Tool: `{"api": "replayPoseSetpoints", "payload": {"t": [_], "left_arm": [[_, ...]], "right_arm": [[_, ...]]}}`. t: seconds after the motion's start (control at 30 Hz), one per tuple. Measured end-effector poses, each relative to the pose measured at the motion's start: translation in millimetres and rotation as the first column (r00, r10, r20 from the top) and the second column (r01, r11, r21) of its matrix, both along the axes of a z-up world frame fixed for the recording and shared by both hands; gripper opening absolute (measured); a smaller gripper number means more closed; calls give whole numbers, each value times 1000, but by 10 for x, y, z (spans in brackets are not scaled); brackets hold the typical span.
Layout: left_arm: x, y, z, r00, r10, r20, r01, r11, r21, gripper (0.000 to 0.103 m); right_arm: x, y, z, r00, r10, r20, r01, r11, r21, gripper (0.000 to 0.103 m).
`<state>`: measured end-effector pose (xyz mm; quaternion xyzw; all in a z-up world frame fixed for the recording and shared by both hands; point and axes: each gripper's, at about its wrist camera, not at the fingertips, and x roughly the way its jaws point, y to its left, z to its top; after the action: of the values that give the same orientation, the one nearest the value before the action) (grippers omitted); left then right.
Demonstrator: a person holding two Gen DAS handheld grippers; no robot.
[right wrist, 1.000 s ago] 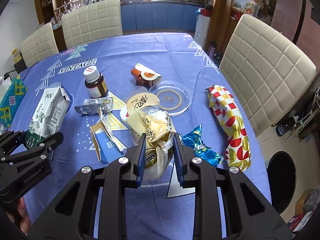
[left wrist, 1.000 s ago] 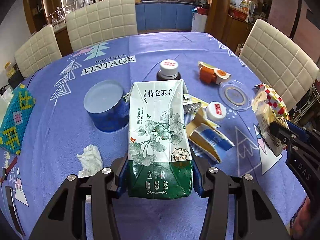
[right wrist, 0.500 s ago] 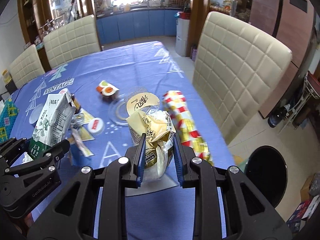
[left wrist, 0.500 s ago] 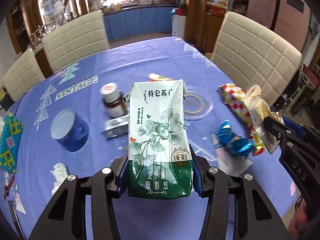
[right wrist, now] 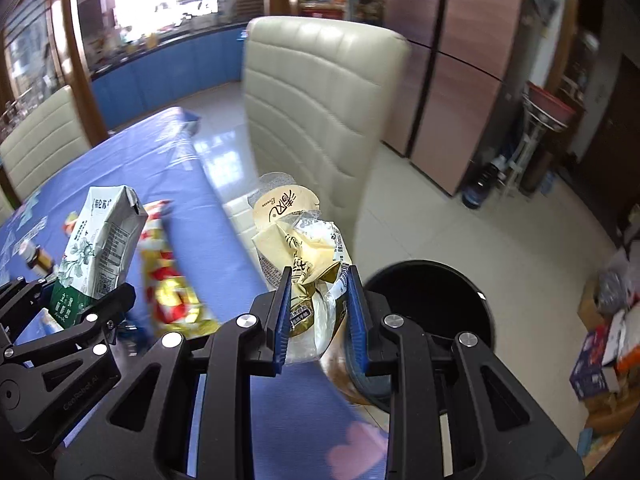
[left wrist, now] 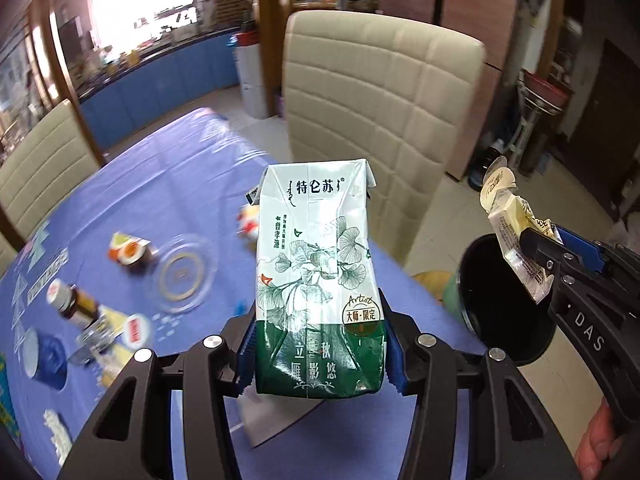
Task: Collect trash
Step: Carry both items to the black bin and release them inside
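Clamping a green-and-white milk carton point(left wrist: 318, 280) upright, the left gripper point(left wrist: 318, 350) hangs over the blue table's point(left wrist: 168, 184) edge. Beside it the right gripper point(right wrist: 318, 316) pinches a crumpled yellow wrapper point(right wrist: 308, 252), the black bin point(right wrist: 436, 300) just beyond on the floor.

Bin point(right wrist: 434, 300) mouth unobstructed; chair point(right wrist: 320, 120) stands just behind.

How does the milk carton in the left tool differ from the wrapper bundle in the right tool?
The milk carton is a boxy white-and-green pack that keeps its shape; the wrapper bundle is crumpled yellow and clear film. The left tool spreads wide around the carton; the right tool closes narrower on the bundle. Both are held up near the black bin.
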<state>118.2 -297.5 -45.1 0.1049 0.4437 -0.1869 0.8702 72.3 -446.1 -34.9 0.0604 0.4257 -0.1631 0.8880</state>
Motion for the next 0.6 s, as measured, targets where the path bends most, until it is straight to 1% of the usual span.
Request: {"api": "replayPoseSetpoints", "payload": {"t": [0.1,0.27,0.37,0.53,0.6], "left_arm": [[6,-348,-36,998,-69,-4,69,998,4,49],[6,-790,-37,988,-152,1,152,988,11,49],[1,-966,-10,983,-183,2,183,983,-1,49],[-27,-1186,16,976,-219,19,219,976,4,49],[-42,-1241,13,974,-227,20,227,974,11,49]], "right_arm": [[-82,-290,-23,998,-68,-6,68,998,4,27],[-187,-682,-86,987,-159,-16,159,987,36,28],[-215,-851,-125,981,-192,-22,193,980,43,30],[-285,-1032,-150,973,-228,-23,229,972,49,30],[-316,-1108,-185,970,-241,-37,243,968,54,38]]}}
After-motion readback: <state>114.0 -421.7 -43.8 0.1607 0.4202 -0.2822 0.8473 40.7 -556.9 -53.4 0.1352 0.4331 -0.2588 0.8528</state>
